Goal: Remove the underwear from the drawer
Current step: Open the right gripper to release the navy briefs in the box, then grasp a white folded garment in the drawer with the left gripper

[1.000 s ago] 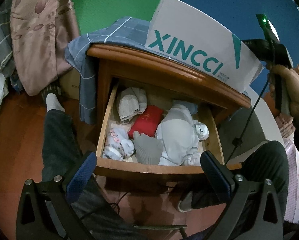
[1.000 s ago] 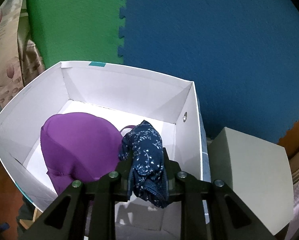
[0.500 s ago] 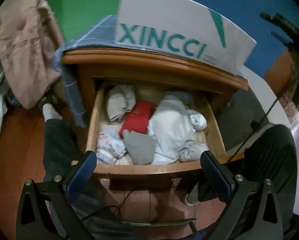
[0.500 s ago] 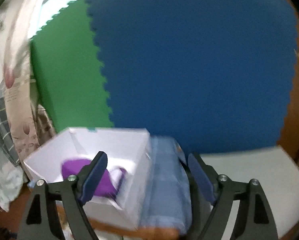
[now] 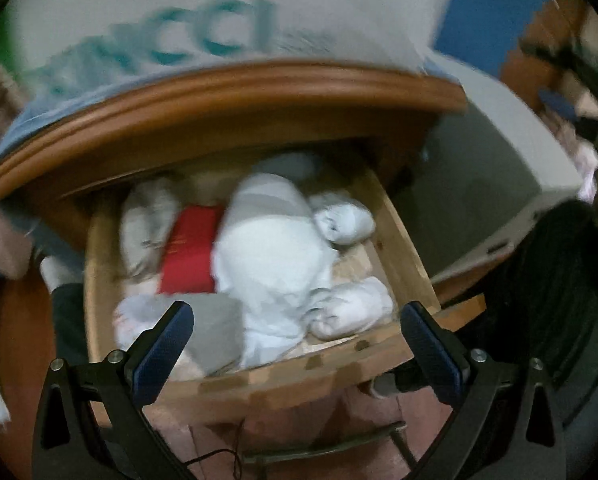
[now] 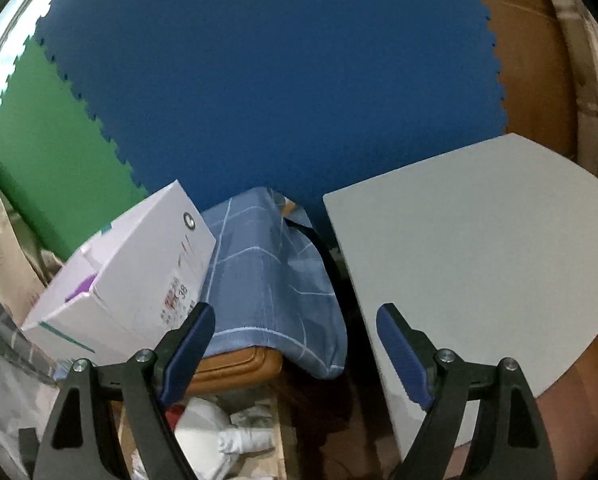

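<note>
1. Underwear: a pile of folded pieces lies in the open drawer (image 5: 403, 240), directly ahead of the left claw (image 5: 295, 344). Identified: a large white bundle (image 5: 271, 256) at centre, a red piece (image 5: 191, 252) to its left, a grey piece (image 5: 215, 328) just beyond the left claw's left pad, and pale rolled pieces on both sides. The view is motion-blurred; finer detail cannot be told.

2. Left claw: jaws wide apart, nothing between them, poised over the drawer's front edge. No garment is touched.

3. Right claw (image 6: 295, 344): jaws spread and empty, having just opened within the last second. It points past the nightstand (image 6: 235, 364), with the drawer contents low and to its left.

4. White box (image 6: 139, 276): it sits on the nightstand, ahead and left of the right claw, on a blue checked cloth (image 6: 267, 280). A purple item (image 6: 81, 286) shows inside.

5. Progress: judged partial. At least one garment appears to be in the box, while many remain in the drawer.

6. Outstanding: judged next step is a fresh pick by the left claw, most likely from the near pieces.
</note>
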`<state>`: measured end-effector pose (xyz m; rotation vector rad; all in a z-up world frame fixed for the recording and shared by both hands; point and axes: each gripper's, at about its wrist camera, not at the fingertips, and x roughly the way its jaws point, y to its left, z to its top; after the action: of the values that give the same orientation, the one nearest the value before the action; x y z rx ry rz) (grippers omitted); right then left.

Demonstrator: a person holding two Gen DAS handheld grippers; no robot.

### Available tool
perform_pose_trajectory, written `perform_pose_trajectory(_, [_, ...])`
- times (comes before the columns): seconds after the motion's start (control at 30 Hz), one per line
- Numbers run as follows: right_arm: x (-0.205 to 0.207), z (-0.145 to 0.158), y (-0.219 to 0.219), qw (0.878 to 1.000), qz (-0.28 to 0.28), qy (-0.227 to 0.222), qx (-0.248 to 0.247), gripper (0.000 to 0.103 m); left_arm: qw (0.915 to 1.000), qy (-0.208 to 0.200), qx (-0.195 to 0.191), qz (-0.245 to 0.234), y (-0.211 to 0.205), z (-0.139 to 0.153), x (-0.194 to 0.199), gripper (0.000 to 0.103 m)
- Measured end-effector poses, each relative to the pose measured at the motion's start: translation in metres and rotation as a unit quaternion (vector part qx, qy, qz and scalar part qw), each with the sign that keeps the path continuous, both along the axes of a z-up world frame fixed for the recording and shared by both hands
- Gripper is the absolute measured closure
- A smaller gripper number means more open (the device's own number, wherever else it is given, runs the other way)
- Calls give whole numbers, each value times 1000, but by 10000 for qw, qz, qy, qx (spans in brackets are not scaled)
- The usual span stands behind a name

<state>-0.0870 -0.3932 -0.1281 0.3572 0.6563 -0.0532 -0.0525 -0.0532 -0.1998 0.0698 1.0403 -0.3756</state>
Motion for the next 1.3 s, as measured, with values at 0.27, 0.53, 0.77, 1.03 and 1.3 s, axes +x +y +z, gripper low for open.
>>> perform_pose_trajectory(0.27, [4, 0, 23, 9987, 372, -32, -340, 18, 9945, 140, 895, -524, -58, -38, 41, 1])
perform_pose_trajectory(0.53, [2, 0, 14, 9991, 374, -35, -203, 18, 9481, -507, 2161, -2276, -118, -53, 53, 1])
perform_pose_trajectory(0.77, [4, -1, 18, 9989, 434, -35, -179, 18, 8931, -985, 2813, -3369, -130, -69, 57, 3])
perform_pose_trajectory(1.03, [6, -3, 32, 9968, 630, 20, -496, 18, 8580, -1264, 3295, -3732, -156, -108, 72, 32])
perform_pose_trajectory(1.3, [5, -5, 26, 9973, 558, 81, -475, 18, 8855, -924, 2902, -3508, -150, -102, 83, 72])
